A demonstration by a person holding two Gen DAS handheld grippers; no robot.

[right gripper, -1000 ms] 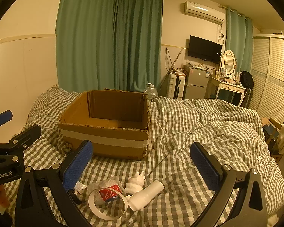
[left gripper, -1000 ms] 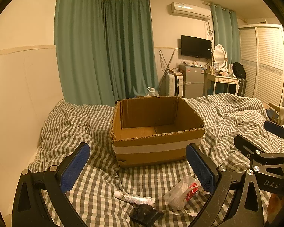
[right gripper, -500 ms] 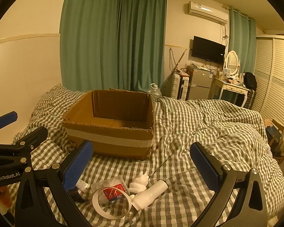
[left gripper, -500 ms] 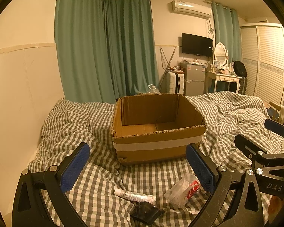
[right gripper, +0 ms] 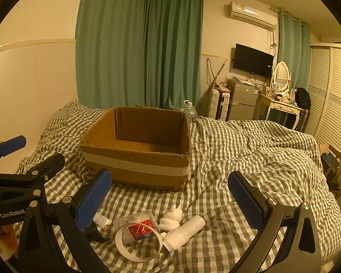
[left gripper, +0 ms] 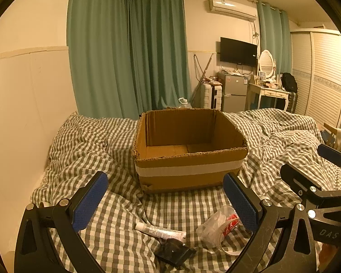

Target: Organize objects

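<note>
An open, empty cardboard box (left gripper: 188, 150) (right gripper: 136, 152) stands on the checked bed. In front of it lie small items: a white tube (left gripper: 160, 229), a black object (left gripper: 174, 251), a clear bag with a red pack (left gripper: 218, 224) (right gripper: 139, 228), a white tape ring (right gripper: 137, 242), a white figurine (right gripper: 171, 215) and a white bottle (right gripper: 184, 231). My left gripper (left gripper: 164, 200) is open and empty above the tube. My right gripper (right gripper: 169, 195) is open and empty above the figurine and bottle.
The checked duvet (right gripper: 261, 159) covers the bed in rumpled folds. A wall (left gripper: 22, 113) runs along the left. Green curtains (left gripper: 147, 56), a fridge (right gripper: 242, 100), a dressing table (right gripper: 282, 107) and a wardrobe (right gripper: 332, 95) stand beyond the bed.
Both grippers have tilted slightly, so the box sits a little higher and nearer in each view. Jaws stay open. The items on the bed have not moved.
</note>
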